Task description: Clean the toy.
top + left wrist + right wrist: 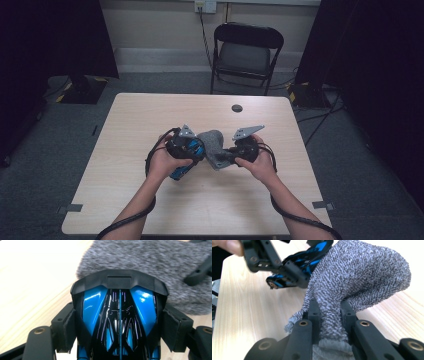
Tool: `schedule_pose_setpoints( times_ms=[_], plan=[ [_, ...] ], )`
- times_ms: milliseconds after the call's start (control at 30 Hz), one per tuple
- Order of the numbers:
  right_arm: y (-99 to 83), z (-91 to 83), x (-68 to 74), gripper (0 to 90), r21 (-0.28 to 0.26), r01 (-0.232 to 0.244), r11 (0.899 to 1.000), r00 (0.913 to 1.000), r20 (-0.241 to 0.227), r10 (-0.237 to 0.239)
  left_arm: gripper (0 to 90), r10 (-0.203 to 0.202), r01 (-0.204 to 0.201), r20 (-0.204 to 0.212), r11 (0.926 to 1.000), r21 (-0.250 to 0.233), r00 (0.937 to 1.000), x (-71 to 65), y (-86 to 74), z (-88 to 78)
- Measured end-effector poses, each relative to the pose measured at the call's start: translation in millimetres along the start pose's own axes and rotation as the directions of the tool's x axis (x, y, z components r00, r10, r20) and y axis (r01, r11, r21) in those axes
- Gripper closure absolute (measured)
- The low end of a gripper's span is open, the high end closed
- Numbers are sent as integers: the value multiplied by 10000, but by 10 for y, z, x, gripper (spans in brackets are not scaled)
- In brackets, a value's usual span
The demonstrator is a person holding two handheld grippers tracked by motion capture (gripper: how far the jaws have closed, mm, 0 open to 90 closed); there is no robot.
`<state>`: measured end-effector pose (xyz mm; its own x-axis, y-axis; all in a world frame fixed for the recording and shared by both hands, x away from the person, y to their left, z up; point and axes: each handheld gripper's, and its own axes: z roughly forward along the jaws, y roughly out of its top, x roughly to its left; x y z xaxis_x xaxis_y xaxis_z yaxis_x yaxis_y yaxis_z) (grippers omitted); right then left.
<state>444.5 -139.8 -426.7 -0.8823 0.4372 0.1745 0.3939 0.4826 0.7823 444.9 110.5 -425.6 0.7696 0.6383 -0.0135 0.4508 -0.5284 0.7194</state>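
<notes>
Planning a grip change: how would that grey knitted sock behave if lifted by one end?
The grey knitted sock is probably floppy: it bunches and folds where the right gripper pinches it. Its coarse knit likely resists slipping. It looks light, unlikely to roll.

Bare forearms; each black gripper, left and right, carries a grey triangular plate, brass-coloured screws, black cable.

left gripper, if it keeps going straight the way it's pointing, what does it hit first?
Probably the grey sock. The left gripper is shut on the blue and black toy, whose front end points straight at it. The gap between them is hard to judge. The right gripper holds the sock.
</notes>
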Motion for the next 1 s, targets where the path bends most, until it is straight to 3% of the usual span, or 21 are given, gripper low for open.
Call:
schedule_pose_setpoints(
  times_ms=[400, 567, 767, 1000],
  plan=[
    [-39, 22, 79, 760, 102, 219, 9997, 9993, -311, -215, 256, -556, 541, -454, 9980, -339, 9974, 157, 20, -77],
    [-95, 2, 40, 760, 183, 76, 9998, 9999, -90, -74, 256, -595, 569, -604, 9974, -451, 9964, 196, 58, -150],
    [-142, -55, -94, 760, 206, -358, 9991, 9977, 575, 345, 256, -441, 414, -538, 9978, -520, 9976, 147, 114, -184],
    [-21, 15, -21, 760, 99, -174, 9998, 9992, 364, 170, 256, -355, 334, -337, 9977, -591, 9988, 44, 189, -95]
  ],
)
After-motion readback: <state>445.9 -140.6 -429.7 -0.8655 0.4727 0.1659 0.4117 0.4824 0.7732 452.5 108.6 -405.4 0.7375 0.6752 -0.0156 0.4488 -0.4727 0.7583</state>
